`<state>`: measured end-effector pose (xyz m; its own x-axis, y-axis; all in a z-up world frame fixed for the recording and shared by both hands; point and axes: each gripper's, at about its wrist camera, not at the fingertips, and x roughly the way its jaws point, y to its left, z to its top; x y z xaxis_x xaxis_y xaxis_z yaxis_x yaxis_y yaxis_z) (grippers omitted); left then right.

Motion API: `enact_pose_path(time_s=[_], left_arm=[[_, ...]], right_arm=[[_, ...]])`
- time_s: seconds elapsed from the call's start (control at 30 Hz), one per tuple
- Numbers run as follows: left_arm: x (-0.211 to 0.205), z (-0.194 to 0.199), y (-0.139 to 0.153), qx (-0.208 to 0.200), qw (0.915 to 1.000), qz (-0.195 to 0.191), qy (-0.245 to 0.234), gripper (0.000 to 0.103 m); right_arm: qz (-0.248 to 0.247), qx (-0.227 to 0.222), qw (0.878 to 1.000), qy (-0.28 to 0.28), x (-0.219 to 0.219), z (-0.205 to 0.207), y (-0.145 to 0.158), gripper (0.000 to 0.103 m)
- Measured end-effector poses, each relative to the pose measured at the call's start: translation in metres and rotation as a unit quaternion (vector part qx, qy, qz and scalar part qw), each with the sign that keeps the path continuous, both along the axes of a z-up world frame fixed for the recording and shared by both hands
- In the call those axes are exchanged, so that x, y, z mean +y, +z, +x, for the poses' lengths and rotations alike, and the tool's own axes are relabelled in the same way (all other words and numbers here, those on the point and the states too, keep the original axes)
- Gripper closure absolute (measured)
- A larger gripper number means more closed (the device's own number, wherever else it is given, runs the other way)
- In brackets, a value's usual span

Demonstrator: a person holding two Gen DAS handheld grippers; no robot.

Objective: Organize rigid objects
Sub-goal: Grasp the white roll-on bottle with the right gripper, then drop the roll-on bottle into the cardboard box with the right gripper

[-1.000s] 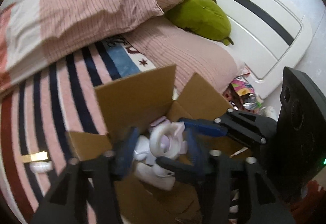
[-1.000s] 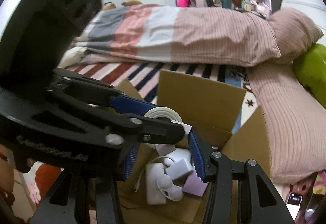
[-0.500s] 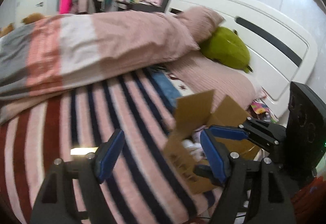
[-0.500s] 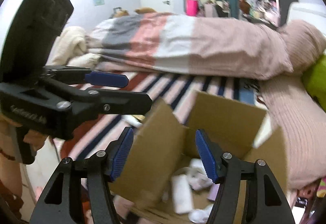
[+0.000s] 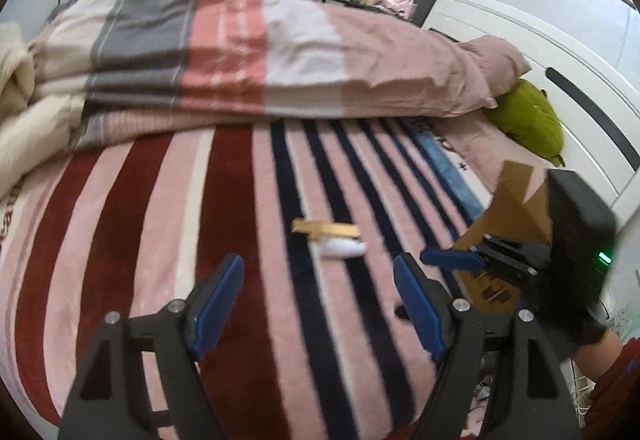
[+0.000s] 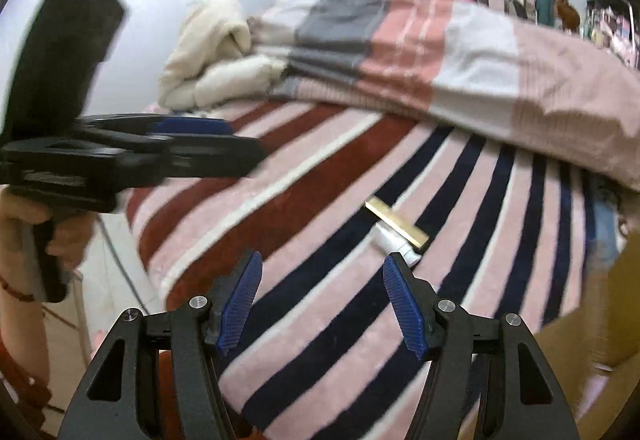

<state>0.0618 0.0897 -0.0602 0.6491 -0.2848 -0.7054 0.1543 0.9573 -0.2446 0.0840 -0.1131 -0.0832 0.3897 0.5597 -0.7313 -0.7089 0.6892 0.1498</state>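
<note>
Striped in pink, dark red, navy and white, the blanket (image 5: 248,240) covers the bed and fills most of both views. Behind it lies a folded duvet (image 5: 240,52) in grey, salmon, white and dusty-pink blocks, with a cream throw (image 6: 212,52) bunched at its far end. A white headboard (image 5: 560,80) stands at the right of the left wrist view, with a pink pillow (image 5: 492,60) and a green plush cushion (image 5: 528,120) against it. A cardboard box (image 5: 512,208) sits at the bed's right edge, partly hidden behind the right tongs (image 5: 452,258); in the right wrist view only its blurred brown flap (image 6: 600,320) shows.

The left tongs (image 5: 318,296) hover over the blanket with the blue pads wide apart and nothing between them. The right tongs (image 6: 322,296) are likewise spread wide and empty. In the right wrist view the left tongs (image 6: 192,136) appear from the side, blurred, gripped by the person's left hand (image 6: 60,232).

Out on the stripes, ahead of both pairs of tongs, lies a flat gold bar (image 5: 326,229), and touching its near side a small white object (image 5: 344,248), too blurred to identify. The right wrist view shows the same gold bar (image 6: 396,221) lying across the white object (image 6: 394,244).
</note>
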Motion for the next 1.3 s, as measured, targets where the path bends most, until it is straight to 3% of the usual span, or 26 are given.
enact_pose_path(time_s=[0.13, 0.27, 0.4, 0.47, 0.6, 0.73, 0.83, 0.9, 0.93, 0.97, 1.03, 1.17, 1.3], left_arm=[[0.015, 0.007, -0.026, 0.017, 0.9998, -0.003, 0.010, 0.028], [0.023, 0.011, -0.041, 0.028, 0.9994, -0.014, 0.015, 0.028], [0.024, 0.012, -0.048, 0.032, 0.9993, -0.003, 0.017, 0.028], [0.023, 0.011, -0.049, 0.032, 0.9993, -0.004, 0.016, 0.028], [0.020, 0.008, -0.045, 0.029, 0.9995, -0.009, 0.012, 0.028], [0.017, 0.004, -0.042, 0.030, 0.9995, -0.006, 0.011, 0.028], [0.016, 0.002, -0.039, 0.031, 0.9994, -0.001, 0.012, 0.028], [0.017, 0.001, -0.038, 0.033, 0.9993, 0.000, 0.015, 0.028], [0.017, 0.001, -0.037, 0.037, 0.9992, 0.000, 0.016, 0.028], [0.017, 0.001, -0.037, 0.039, 0.9991, -0.001, 0.015, 0.028], [0.012, 0.000, -0.031, 0.038, 0.9992, -0.007, 0.005, 0.028], [-0.007, -0.004, -0.013, 0.023, 0.9992, -0.025, -0.020, 0.028], [-0.040, -0.005, 0.010, 0.005, 0.9980, -0.035, -0.052, 0.029]], right_arm=[[-0.016, 0.021, 0.999, -0.046, 0.007, 0.034, -0.043, 0.043], [-0.044, 0.007, 0.995, -0.091, 0.015, 0.070, -0.082, 0.043], [-0.039, 0.034, 0.995, -0.086, 0.018, 0.088, -0.104, 0.045], [-0.048, 0.034, 0.995, -0.085, 0.021, 0.091, -0.110, 0.059], [-0.045, 0.042, 0.996, -0.057, 0.024, 0.076, -0.102, 0.080], [-0.027, 0.064, 0.998, -0.010, 0.029, 0.054, -0.094, 0.081], [-0.042, 0.043, 0.998, -0.018, 0.037, 0.056, -0.096, 0.072], [-0.051, 0.049, 0.997, -0.034, 0.042, 0.068, -0.106, 0.072], [-0.049, 0.054, 0.997, -0.037, 0.045, 0.074, -0.112, 0.072], [-0.049, 0.049, 0.997, -0.037, 0.048, 0.076, -0.114, 0.081], [-0.058, 0.035, 0.997, -0.038, 0.049, 0.073, -0.111, 0.083], [-0.029, 0.020, 0.999, -0.012, 0.039, 0.045, -0.078, 0.083], [0.011, -0.010, 1.000, 0.012, 0.015, 0.006, -0.018, 0.083]])
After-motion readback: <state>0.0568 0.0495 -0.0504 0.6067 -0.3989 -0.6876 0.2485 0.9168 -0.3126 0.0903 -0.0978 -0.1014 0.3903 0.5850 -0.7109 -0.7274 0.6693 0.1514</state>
